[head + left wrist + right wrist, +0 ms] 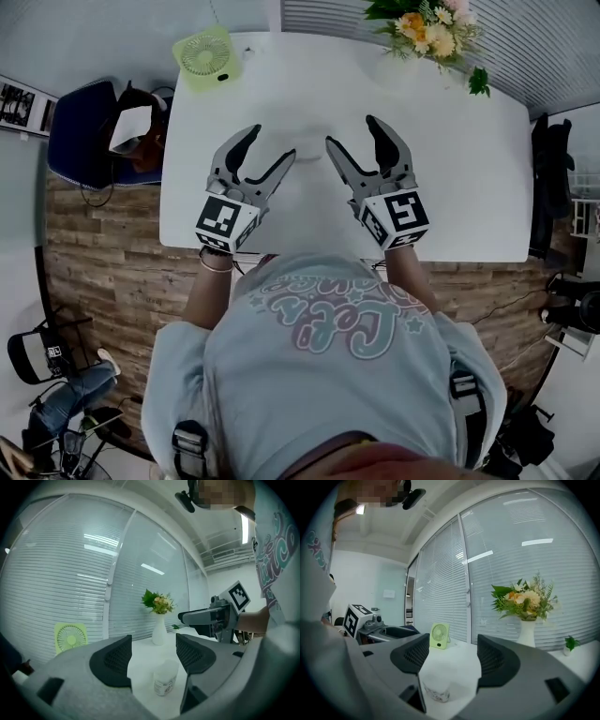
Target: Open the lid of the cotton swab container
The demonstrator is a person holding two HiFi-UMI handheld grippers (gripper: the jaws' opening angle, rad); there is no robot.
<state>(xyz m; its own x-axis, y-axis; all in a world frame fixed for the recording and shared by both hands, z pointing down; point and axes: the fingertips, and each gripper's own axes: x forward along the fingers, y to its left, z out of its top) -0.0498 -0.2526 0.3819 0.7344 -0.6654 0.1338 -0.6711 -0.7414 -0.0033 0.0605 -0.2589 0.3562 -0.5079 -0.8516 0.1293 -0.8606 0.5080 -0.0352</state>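
The cotton swab container is a small white pot with a printed label. It stands upright on the white table, near the middle, and its lid seems to be on. It stands in front of both grippers, between them, and neither one touches it. The left gripper has its jaws wide apart and holds nothing; the container shows low in the gap between them. The right gripper is also spread wide and empty, with the container just ahead of its jaws. Farther back stand a green fan at the left corner and a white vase of flowers at the right.
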